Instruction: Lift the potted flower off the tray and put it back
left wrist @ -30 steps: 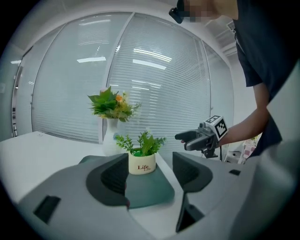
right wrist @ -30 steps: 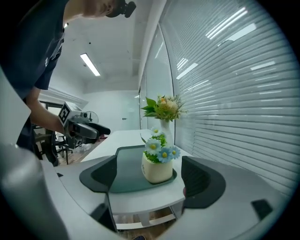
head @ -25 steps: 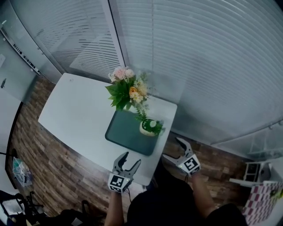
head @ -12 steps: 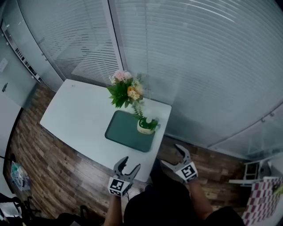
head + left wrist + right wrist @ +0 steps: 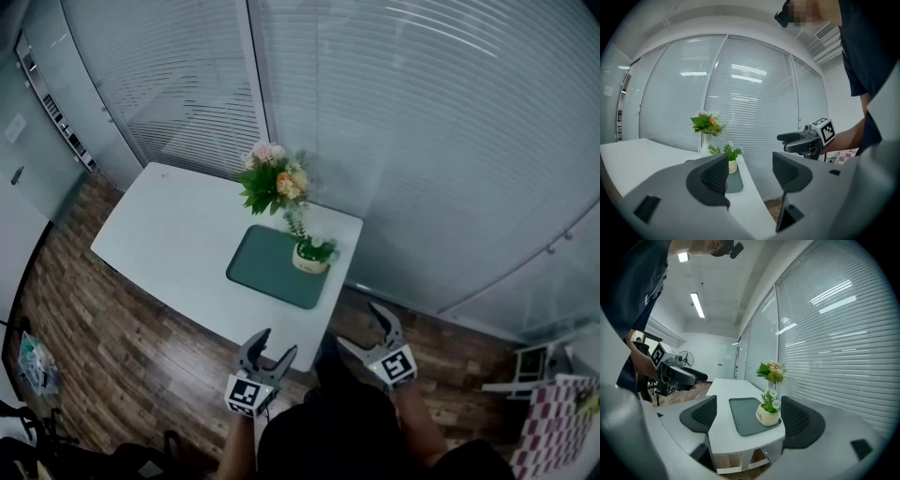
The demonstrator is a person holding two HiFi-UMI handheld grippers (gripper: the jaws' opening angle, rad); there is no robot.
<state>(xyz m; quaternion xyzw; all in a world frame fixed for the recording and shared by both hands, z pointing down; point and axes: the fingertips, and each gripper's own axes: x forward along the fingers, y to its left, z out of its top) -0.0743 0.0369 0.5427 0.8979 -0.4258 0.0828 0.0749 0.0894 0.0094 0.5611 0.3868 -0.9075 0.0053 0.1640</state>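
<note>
A small potted flower (image 5: 311, 255) in a cream pot stands on the right end of a dark green tray (image 5: 270, 269) on the white table (image 5: 178, 248). The right gripper view shows the same potted flower (image 5: 768, 411) and tray (image 5: 744, 414); in the left gripper view the potted flower (image 5: 731, 159) is small and far. Both grippers hang off the table's near edge, over the floor. My left gripper (image 5: 266, 346) is open and empty. My right gripper (image 5: 367, 332) is open and empty too, well short of the pot.
A taller vase of pink and orange flowers (image 5: 274, 180) stands at the table's back edge behind the tray. Glass walls with blinds (image 5: 422, 141) run behind and to the right. Wood floor (image 5: 122, 347) surrounds the table. A person's arms hold the grippers.
The head view has drawn back from the table, so table and pot look smaller and farther. Both grippers stay open, low in the frame.
</note>
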